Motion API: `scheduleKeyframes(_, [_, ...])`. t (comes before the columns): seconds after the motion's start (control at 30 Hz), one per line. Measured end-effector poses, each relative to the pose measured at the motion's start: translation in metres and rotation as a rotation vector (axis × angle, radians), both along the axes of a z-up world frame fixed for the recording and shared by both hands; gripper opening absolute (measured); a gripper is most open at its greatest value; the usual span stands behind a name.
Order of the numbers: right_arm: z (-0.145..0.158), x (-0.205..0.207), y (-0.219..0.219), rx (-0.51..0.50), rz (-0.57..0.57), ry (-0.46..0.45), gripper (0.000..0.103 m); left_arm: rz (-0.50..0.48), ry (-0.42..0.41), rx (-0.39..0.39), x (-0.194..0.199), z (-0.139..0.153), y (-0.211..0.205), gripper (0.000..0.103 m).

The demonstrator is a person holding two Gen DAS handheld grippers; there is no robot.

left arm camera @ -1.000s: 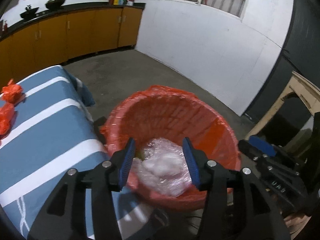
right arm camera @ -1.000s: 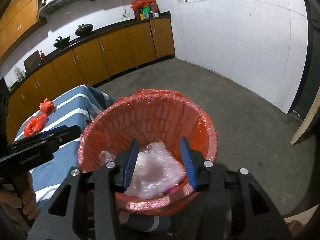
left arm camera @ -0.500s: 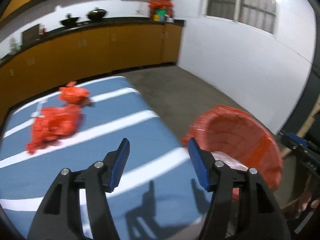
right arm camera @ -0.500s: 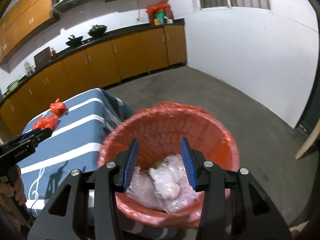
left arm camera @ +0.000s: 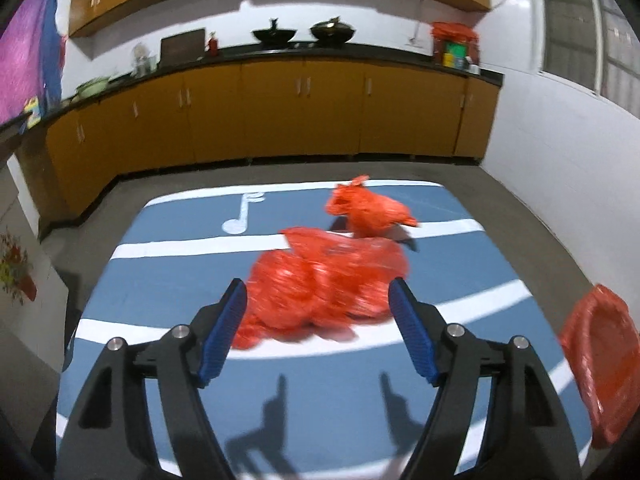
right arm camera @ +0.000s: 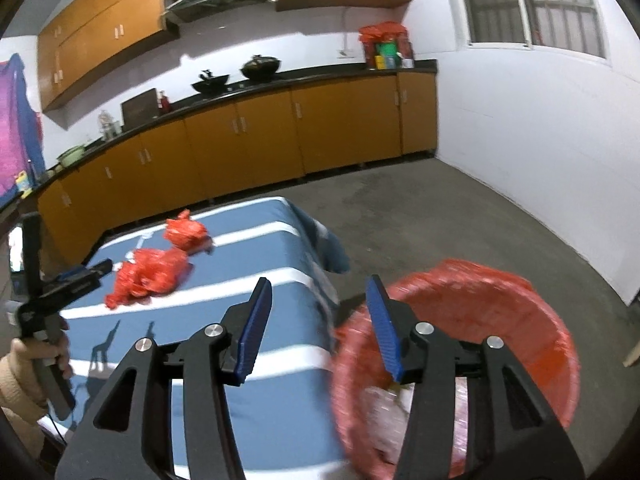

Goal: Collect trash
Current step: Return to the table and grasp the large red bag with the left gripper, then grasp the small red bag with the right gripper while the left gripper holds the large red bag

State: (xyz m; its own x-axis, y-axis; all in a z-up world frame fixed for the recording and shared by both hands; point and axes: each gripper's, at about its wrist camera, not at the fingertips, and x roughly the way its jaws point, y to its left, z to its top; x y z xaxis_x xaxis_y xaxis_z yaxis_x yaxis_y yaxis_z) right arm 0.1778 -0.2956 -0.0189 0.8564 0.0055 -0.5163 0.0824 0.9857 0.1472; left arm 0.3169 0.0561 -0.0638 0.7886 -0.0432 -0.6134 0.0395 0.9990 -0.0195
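Two crumpled red bags on the striped table [left arm camera: 168, 360]: the big bag [left arm camera: 320, 284] nearer the bin [right arm camera: 532, 320], framed between the spread, empty fingers of the left gripper [left arm camera: 316, 328], the small bag [left arm camera: 372, 212] just beyond it, farther from the bin. Likely feather-light, soft and slippery film that will collapse under the pads, so best pinched at a bunched fold near the middle rather than a loose edge. Only from the right wrist: clear wrap already inside the bin, with the right gripper [right arm camera: 316, 324] also parted and empty above the bin's near rim; only from the left wrist: the big bag close up, though blurred.
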Motion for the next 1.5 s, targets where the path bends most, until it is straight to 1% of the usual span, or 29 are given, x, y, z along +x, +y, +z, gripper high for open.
scheduleKeyframes(0.17, [-0.001,0.019,0.027,0.006,0.045,-0.001,0.05,0.017,0.054,-0.005,0.035,-0.018,0.009,0.072])
scheduleKeyframes(0.3, [-0.006,0.037,0.044,0.002,0.073,0.014,0.05,0.008,0.114,-0.05,0.059,-0.034,0.015,0.072])
scheduleKeyframes(0.37, [-0.008,0.043,0.052,0.002,0.083,0.024,0.05,-0.008,0.143,-0.057,0.064,-0.043,0.015,0.072])
scheduleKeyframes(0.4, [-0.01,0.045,0.054,0.002,0.086,0.028,0.05,-0.016,0.159,-0.056,0.067,-0.047,0.014,0.07])
scheduleKeyframes(0.47, [-0.013,0.052,0.062,0.007,0.094,0.039,0.05,-0.038,0.199,-0.047,0.072,-0.057,0.012,0.063])
scheduleKeyframes(0.53, [-0.017,0.058,0.068,0.011,0.101,0.049,0.05,-0.052,0.217,-0.047,0.072,-0.065,0.01,0.055])
scheduleKeyframes(0.57, [-0.019,0.06,0.071,0.013,0.104,0.054,0.05,-0.061,0.217,-0.054,0.072,-0.066,0.011,0.053])
scheduleKeyframes(0.63, [-0.021,0.063,0.075,0.015,0.111,0.061,0.05,-0.075,0.209,-0.061,0.072,-0.068,0.013,0.041])
scheduleKeyframes(0.67, [-0.022,0.065,0.078,0.014,0.116,0.065,0.05,-0.084,0.204,-0.068,0.07,-0.067,0.014,0.038])
scheduleKeyframes(0.73, [-0.023,0.068,0.085,0.01,0.127,0.07,0.05,-0.093,0.191,-0.071,0.067,-0.066,0.016,0.03])
scheduleKeyframes(0.8, [-0.023,0.071,0.089,0.003,0.136,0.072,0.05,-0.093,0.176,-0.066,0.062,-0.064,0.02,0.027])
scheduleKeyframes(0.9, [-0.021,0.083,0.1,-0.003,0.166,0.079,0.05,-0.074,0.158,-0.069,0.052,-0.061,0.031,0.025])
scheduleKeyframes(1.0, [-0.017,0.099,0.113,-0.016,0.204,0.079,0.05,-0.037,0.139,-0.087,0.039,-0.055,0.051,0.025])
scheduleKeyframes(1.1, [-0.013,0.118,0.128,-0.039,0.236,0.068,0.05,0.025,0.113,-0.098,0.024,-0.046,0.076,0.025])
scheduleKeyframes(1.2, [-0.012,0.147,0.146,-0.025,0.276,0.069,0.05,0.093,0.095,-0.102,0.012,-0.038,0.1,0.025])
scheduleKeyframes(1.27, [-0.016,0.164,0.155,-0.018,0.296,0.076,0.05,0.133,0.081,-0.106,0.005,-0.033,0.113,0.025])
scheduleKeyframes(1.37, [-0.029,0.195,0.171,-0.026,0.314,0.098,0.05,0.176,0.061,-0.113,-0.004,-0.026,0.129,0.025])
scheduleKeyframes(1.5, [-0.049,0.221,0.183,-0.008,0.31,0.137,0.049,0.212,0.028,-0.09,-0.006,-0.019,0.138,0.025])
